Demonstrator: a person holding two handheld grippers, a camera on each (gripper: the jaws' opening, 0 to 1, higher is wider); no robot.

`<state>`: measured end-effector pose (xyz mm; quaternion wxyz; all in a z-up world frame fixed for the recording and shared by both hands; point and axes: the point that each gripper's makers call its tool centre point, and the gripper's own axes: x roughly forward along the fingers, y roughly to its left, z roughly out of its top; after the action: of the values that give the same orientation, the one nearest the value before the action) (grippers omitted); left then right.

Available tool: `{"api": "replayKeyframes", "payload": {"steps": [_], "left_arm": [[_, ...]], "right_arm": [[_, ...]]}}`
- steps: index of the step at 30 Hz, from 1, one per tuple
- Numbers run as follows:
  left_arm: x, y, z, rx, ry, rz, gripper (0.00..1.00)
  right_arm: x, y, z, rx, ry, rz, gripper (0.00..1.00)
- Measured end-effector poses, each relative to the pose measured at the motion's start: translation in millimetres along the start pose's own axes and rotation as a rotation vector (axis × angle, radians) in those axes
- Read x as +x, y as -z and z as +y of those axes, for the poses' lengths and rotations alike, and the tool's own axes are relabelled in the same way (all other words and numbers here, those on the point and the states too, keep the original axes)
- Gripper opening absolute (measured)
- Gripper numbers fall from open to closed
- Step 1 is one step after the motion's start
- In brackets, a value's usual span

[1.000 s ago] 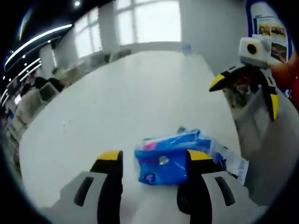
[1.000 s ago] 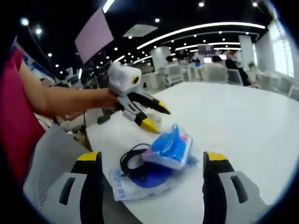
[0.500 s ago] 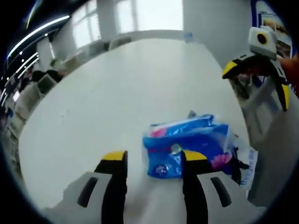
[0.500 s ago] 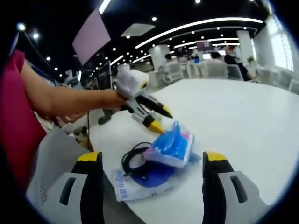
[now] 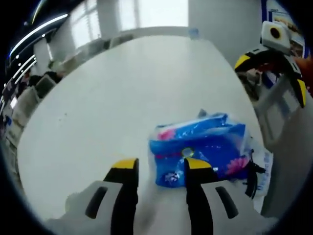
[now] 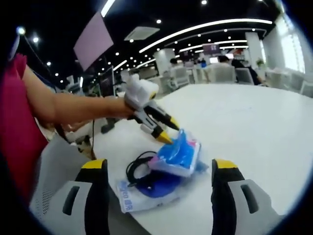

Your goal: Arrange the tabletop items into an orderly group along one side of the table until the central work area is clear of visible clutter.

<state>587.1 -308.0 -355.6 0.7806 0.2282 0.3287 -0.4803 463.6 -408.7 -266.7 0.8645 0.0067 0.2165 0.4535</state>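
A: Item 1, tabletop (image 5: 112, 93)?

B: White, rounded edge. I log it in both views.

A: Item 2?

B: Blue tissue pack (image 5: 200, 152), plastic-wrapped, pink print on one face. It lies near the tabletop's edge, on top of item 3.

A: Item 3?

B: Clear plastic bag (image 6: 146, 188) with blue print, flat on the tabletop, partly under the tissue pack. A black cable (image 6: 137, 169) loops beside the pack, over the bag.

A: Item 4, left gripper (image 5: 157, 169)?

B: My read: its 2 yellow-tipped fingers (image 5: 124, 164) are only narrowly apart and hold nothing. In the left gripper view the right-hand tip overlaps the pack's near edge; I cannot tell whether it touches. In the right gripper view I see this gripper (image 6: 166, 132) slanted down at the pack, tips close to it, held by a bare arm (image 6: 73, 105).

A: Item 5, right gripper (image 6: 159, 169)?

B: Fingers spread wide, nothing between them but the pack and bag farther ahead. In the left gripper view it (image 5: 271, 66) hangs above the tabletop's edge.
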Motion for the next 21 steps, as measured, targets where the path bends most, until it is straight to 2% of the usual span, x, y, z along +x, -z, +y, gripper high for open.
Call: {"api": "replayKeyframes", "payload": {"steps": [14,19,21], "left_arm": [[-0.4,0.8,2.2,0.008,-0.018,-0.012,0.03],[-1.8,4.6,2.6,0.0,-0.027,-0.004,0.01],[-3.0,4.6,1.2,-0.006,-0.03,-0.005,0.0]], "right_arm": [[0.6,1.4,0.4,0.007,0.001,0.009,0.85],[1.2,5.6,-2.5,0.038,0.015,0.028,0.82],[1.3,11.0,-5.0,0.083,0.026,0.056,0.79]]}}
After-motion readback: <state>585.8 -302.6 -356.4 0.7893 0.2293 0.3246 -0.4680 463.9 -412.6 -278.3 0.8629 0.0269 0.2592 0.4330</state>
